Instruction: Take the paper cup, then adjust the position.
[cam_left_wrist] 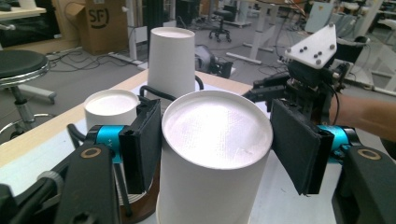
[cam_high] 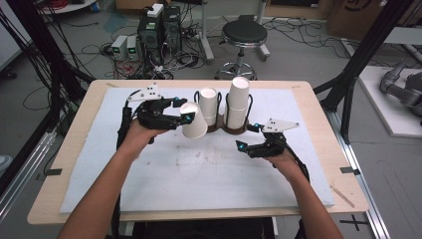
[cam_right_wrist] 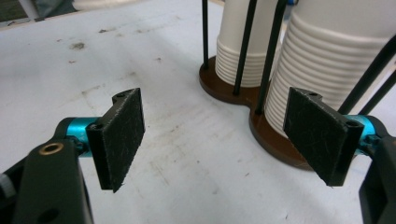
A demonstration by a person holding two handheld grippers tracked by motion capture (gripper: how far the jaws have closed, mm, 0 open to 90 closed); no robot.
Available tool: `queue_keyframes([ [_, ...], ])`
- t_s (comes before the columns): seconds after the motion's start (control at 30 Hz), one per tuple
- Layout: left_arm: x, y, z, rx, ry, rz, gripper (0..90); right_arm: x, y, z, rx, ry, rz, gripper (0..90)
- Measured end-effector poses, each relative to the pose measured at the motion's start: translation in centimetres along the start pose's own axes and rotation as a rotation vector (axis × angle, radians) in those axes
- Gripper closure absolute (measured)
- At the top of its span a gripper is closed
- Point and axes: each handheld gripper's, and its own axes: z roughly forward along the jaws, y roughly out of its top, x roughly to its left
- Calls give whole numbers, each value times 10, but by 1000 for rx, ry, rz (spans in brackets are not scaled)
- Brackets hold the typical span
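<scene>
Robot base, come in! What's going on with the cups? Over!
Left gripper shut on one paper cup, lifted, tilted. Right gripper open, beside the cup holder. Path clear.

- A light wooden table [cam_high: 69, 149] with a white foam mat [cam_high: 199, 174] stands on a grey concrete floor [cam_high: 298, 55].
- Beyond the left claw, black computer towers [cam_high: 159, 27] sit among tangled cables.
- Farther ahead of both claws stands a round black stool [cam_high: 244, 34] on a chrome base.
- Off to the side of the left claw's view rests a brown cardboard box [cam_left_wrist: 100, 25].
- Black metal frame posts [cam_high: 366, 55] rise past the right claw.
</scene>
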Motion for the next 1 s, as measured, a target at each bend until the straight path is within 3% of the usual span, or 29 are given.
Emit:
queue_keyframes([
  [0.23,-3,-1,4,8,-8,21,361,2,-2,-2,5,-38,18,201],
  [0.4,1,-9,5,-1,-5,-3,360,1,-4,-4,32,-25,56,201],
  [0.57,1,-17,5,-5,-18,-4,360,3,-4,-6,11,-17,48,201],
  [0.9,-15,-35,14,2,-51,29,360,14,1,-4,-26,56,28,201],
  [1.0,-18,-42,15,-5,-56,27,360,20,1,-2,-46,103,31,201],
])
